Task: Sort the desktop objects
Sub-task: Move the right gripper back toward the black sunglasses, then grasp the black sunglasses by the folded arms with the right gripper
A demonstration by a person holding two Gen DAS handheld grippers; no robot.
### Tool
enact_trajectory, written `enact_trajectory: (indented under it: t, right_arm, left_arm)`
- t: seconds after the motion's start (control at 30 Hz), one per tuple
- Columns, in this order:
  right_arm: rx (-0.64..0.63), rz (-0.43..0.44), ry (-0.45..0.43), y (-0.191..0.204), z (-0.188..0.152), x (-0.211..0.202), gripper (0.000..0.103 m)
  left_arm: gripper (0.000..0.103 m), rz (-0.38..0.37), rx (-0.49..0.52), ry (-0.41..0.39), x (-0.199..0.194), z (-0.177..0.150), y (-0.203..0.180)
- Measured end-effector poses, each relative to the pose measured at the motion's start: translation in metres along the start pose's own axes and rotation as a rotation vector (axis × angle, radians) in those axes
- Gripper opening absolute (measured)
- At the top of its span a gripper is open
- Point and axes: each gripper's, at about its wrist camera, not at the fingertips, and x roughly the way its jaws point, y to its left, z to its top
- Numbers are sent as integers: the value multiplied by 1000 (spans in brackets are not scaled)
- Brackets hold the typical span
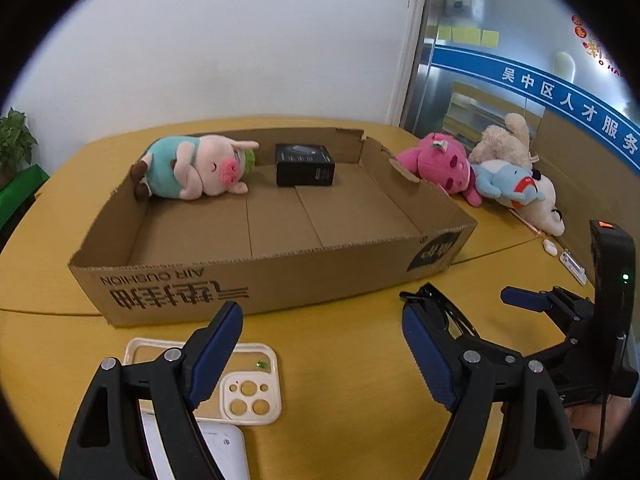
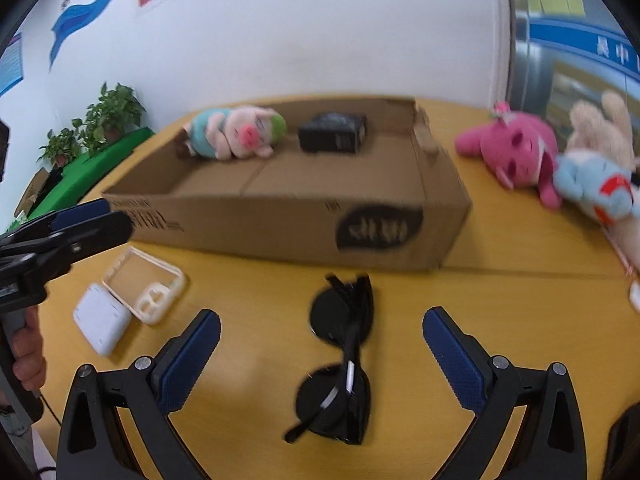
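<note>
Light, thin, brittle sunglasses (image 2: 340, 356) lying between spread jaws of right gripper (image 2: 320, 360); best pinched across the bridge.

The right wrist view was smeared with motion blur, so the print on the cardboard box (image 2: 304, 216) beyond the right claw (image 2: 322, 354) could not be read. The left claw (image 1: 322, 354) covered part of the cream phone case (image 1: 248, 384) and most of the white case (image 1: 216, 452) (also cut by the bottom edge). The sunglasses (image 1: 448, 312) showed only partly behind its right finger.
</note>
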Motion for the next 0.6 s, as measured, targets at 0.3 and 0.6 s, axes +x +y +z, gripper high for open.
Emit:
enact_trajectory:
  t: [0.3,0.6]
  right_arm:
    - [-52,8,149,4,-21,47,57]
    - [-21,23,164,-4,-37,43,33]
  left_arm:
    - [82,-33,-17,85,15,-19,0]
    - [81,-161,-55,163,39,-25,-6]
